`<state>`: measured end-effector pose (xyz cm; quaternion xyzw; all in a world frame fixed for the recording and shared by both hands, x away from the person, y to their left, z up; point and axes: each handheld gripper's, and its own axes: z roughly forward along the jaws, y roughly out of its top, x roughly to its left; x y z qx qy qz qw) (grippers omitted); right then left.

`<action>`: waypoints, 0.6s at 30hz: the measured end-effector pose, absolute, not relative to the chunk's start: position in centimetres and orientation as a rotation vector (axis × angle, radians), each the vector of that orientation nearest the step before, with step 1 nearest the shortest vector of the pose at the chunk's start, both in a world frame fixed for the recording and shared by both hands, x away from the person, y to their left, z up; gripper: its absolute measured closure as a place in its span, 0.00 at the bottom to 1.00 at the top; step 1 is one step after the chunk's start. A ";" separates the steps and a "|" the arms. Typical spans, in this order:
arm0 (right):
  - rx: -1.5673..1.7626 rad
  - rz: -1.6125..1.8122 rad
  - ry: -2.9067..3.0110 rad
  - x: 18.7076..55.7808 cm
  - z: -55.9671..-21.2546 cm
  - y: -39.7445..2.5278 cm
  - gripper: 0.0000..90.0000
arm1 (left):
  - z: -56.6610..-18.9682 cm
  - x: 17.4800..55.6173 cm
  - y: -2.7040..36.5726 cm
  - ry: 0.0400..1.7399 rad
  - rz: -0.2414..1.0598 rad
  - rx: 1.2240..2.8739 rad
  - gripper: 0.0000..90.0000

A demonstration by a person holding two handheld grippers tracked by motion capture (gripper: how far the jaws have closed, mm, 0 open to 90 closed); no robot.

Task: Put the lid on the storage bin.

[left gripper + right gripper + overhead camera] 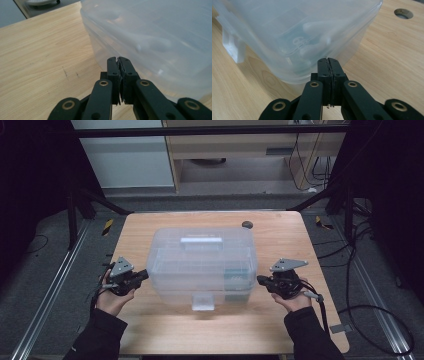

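On the wooden table [150, 227], the box [202, 265] lies between left gripper [142, 275] and right gripper [261, 280], jaws clenched on nothing.

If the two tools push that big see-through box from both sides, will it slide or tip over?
The plastic box would probably slide rather than tip: it is wide and low on the smooth wooden table. Its walls look thin and glossy, so the shut left tool and right tool may slip or flex them a little. It seems fairly light.
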<state>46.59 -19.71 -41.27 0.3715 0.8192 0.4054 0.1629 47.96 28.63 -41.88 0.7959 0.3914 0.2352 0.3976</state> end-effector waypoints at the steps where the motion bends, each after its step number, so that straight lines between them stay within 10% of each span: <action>1: 1.070 1.148 2.334 46.7 -41.4 -19.8 0.99 | -42.1 48.1 28.9 1.009 0.595 2.013 0.95; 18: 1.281 0.944 2.076 48.3 -45.1 -23.1 0.64 | -45.0 49.9 32.5 1.213 0.649 1.952 0.62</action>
